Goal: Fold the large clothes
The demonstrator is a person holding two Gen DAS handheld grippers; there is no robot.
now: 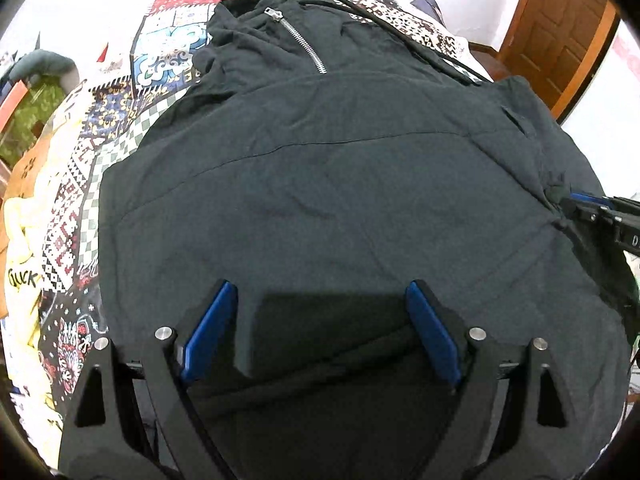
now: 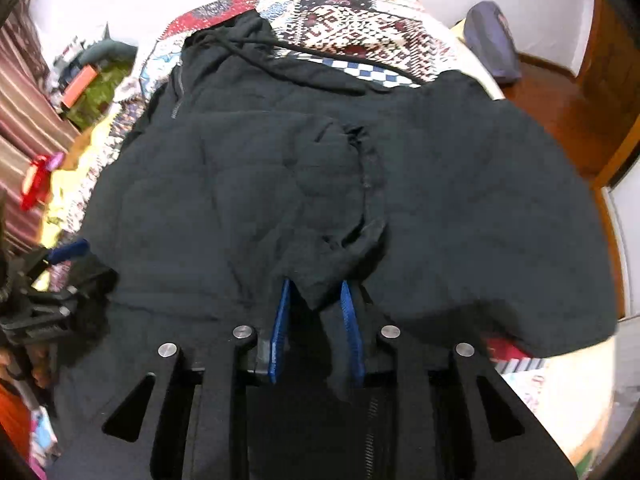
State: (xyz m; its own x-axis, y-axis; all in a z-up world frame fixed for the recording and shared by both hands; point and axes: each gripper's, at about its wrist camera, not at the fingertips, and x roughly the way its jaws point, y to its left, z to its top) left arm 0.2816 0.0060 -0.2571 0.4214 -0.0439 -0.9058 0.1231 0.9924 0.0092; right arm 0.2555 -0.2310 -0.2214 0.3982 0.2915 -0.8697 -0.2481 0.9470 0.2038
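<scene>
A large dark hoodie (image 1: pixel 320 184) with a silver zipper (image 1: pixel 298 38) and a drawstring lies spread on a patterned quilt (image 1: pixel 104 120); it also fills the right wrist view (image 2: pixel 248 184). My left gripper (image 1: pixel 322 294) is open just above the hoodie's near part, with nothing between its blue pads. My right gripper (image 2: pixel 316 290) is shut on a bunched fold of the hoodie's fabric (image 2: pixel 340 240), likely a sleeve end. The right gripper shows at the right edge of the left wrist view (image 1: pixel 568 204), pinching cloth.
A yellow garment (image 1: pixel 24 232) lies on the quilt to the left. A wooden door (image 1: pixel 560 28) and wooden floor (image 2: pixel 560 112) are at the right past the bed edge. A blue-grey cushion (image 2: pixel 492 40) sits at the far right. Clutter (image 2: pixel 80 80) lies far left.
</scene>
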